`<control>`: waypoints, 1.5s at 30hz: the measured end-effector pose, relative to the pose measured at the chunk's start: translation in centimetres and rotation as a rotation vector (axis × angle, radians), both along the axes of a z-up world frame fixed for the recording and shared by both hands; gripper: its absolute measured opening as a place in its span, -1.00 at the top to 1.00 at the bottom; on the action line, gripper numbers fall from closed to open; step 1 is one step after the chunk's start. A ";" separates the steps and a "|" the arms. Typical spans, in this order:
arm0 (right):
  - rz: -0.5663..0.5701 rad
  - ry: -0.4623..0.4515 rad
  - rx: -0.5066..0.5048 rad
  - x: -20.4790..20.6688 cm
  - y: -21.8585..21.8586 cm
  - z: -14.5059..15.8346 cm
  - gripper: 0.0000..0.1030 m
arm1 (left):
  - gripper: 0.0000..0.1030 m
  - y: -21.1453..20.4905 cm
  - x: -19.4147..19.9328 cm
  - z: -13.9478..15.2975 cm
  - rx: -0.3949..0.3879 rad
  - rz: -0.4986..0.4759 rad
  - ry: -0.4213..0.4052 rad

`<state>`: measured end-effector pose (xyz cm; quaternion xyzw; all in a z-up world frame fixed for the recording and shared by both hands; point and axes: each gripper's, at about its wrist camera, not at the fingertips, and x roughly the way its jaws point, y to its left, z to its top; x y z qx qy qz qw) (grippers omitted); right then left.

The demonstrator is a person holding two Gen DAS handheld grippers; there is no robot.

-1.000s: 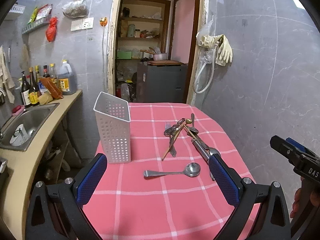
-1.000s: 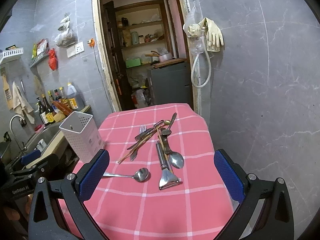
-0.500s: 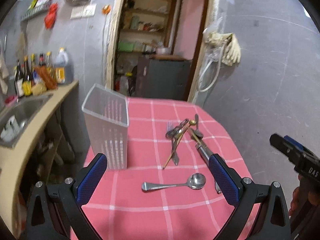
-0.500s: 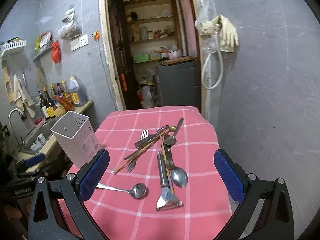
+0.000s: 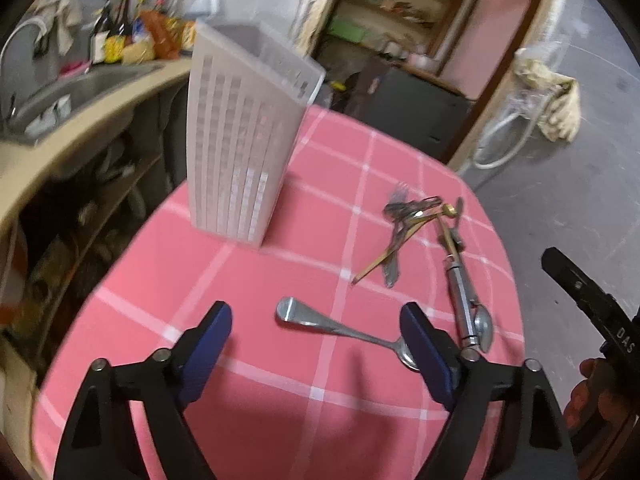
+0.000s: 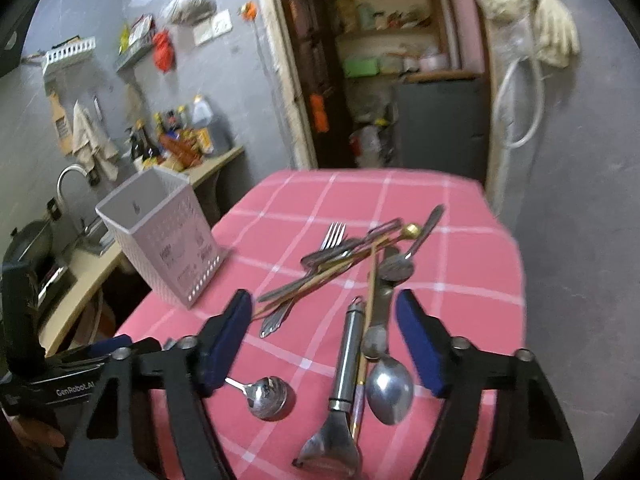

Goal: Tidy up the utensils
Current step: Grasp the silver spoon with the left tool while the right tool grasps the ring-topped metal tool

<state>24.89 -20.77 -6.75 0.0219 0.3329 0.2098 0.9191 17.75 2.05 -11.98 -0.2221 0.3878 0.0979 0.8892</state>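
Loose steel spoon [image 5: 344, 330] lying flat on the pink checked cloth [image 5: 280, 408], handle toward the holder [image 5: 240, 136], bowl partly behind the left gripper's [image 5: 316, 344] right pad. That gripper hovers over the spoon, blue-padded fingers [image 5: 208, 344] wide apart, nothing between them. Holder: white perforated plastic, rectangular, open-topped, upright near the cloth's left edge (sink counter [image 5: 80, 128] just beyond). Utensil heap [image 6: 344, 256] well right of the holder: one fork [image 6: 332, 236], one brass-tipped stick, chopsticks, perhaps two more spoons; motion blur hinders counting. A cylindrical-handled peeler [image 6: 340, 384] and a large spoon [image 6: 390, 388] lie side by side between the spread, unloaded fingers of the right gripper [image 6: 324, 332]. Bare cloth lies between holder and heap.
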 end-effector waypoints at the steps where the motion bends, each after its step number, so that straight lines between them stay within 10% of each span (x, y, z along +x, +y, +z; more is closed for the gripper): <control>1: 0.018 0.019 0.001 0.7 0.3 -0.8 -0.03 | -0.54 -0.1 0.2 -0.5 -0.009 0.014 0.010; 6: 0.065 0.113 -0.001 3.0 1.7 -4.6 0.32 | -0.25 -0.1 1.0 -2.7 -0.080 0.056 0.045; 18: 0.065 0.272 -0.086 6.0 2.9 -8.2 0.44 | 0.59 0.9 2.3 -5.2 -0.246 0.127 0.012; 37: 0.146 0.413 -0.105 8.1 4.4 -9.3 0.48 | 0.78 1.5 4.6 -5.9 -0.349 0.107 0.031; 45: 0.085 0.480 -0.102 8.8 4.8 -9.1 0.68 | 0.88 1.2 4.8 -2.2 -0.232 -0.006 -0.013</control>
